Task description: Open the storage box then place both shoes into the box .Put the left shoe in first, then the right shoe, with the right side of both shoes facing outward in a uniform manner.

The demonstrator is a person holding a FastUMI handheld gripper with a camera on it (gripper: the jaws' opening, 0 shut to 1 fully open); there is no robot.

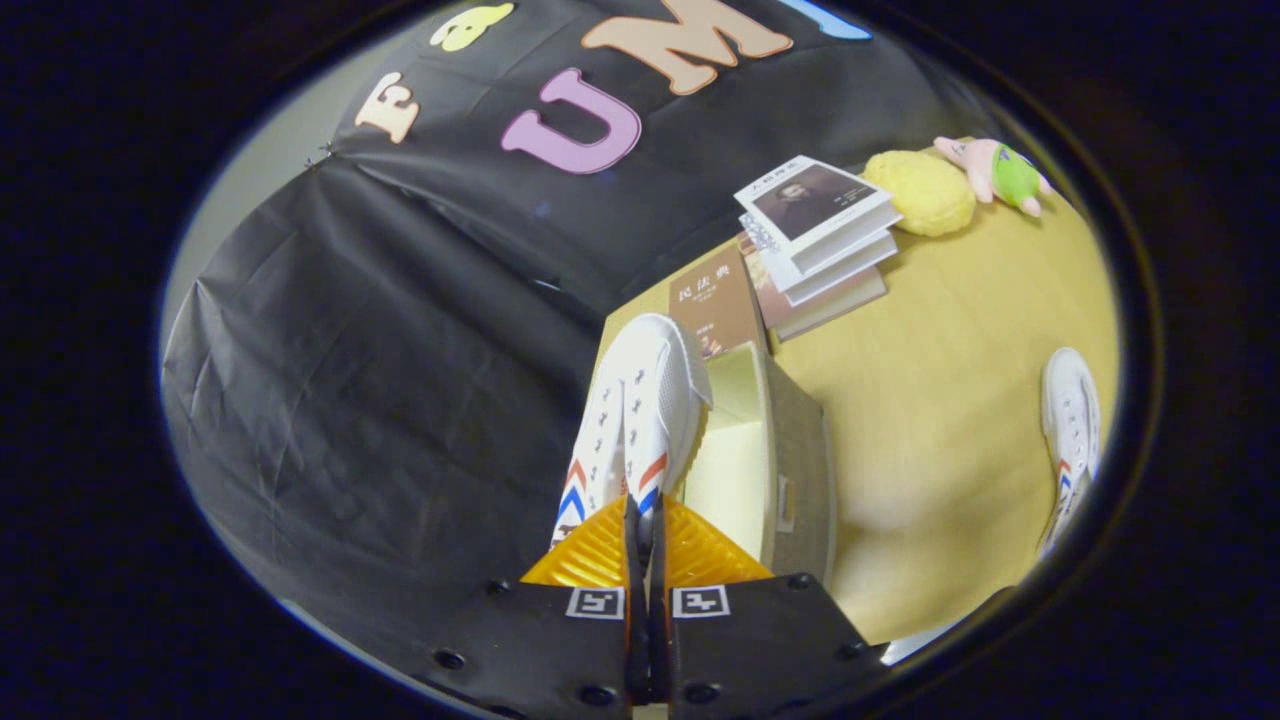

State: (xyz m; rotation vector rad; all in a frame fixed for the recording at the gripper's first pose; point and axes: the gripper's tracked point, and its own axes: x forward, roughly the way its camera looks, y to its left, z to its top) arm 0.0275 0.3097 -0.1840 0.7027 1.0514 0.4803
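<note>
gripper: the gripper (645, 530) has its two fingers nearly pressed together, pinching the heel end of a shoe, just a thin slit left between them

held shoe: white sneaker (640, 415) with red and blue stripes near the heel, sticking straight out ahead of the fingers, toe pointing away. looks lifted, hanging over the near-left edge of the box, laces side facing left toward the wall

storage box: tan fabric box (795, 470) sitting on the table, open on top, pale yellowish inside. it's just right of the held shoe, and the shoe's sole side is right along the box opening. can't really tell if the shoe touches the rim

other shoe: second white sneaker (1068, 440) with the same stripes, lying on the table well apart from the box, way off to the right

table: yellowish wood tabletop (940, 400), box and everything else sits on it

books: a brown book (715, 305) lying flat just beyond the box, and a small stack of books (820, 240) next to it, further back

toys: a yellow fuzzy round thing (920, 192) beyond the books, and a pink and green plush toy (995, 172) just beside it at the far end

wall: black cloth (380, 350) behind and left of the table
</note>
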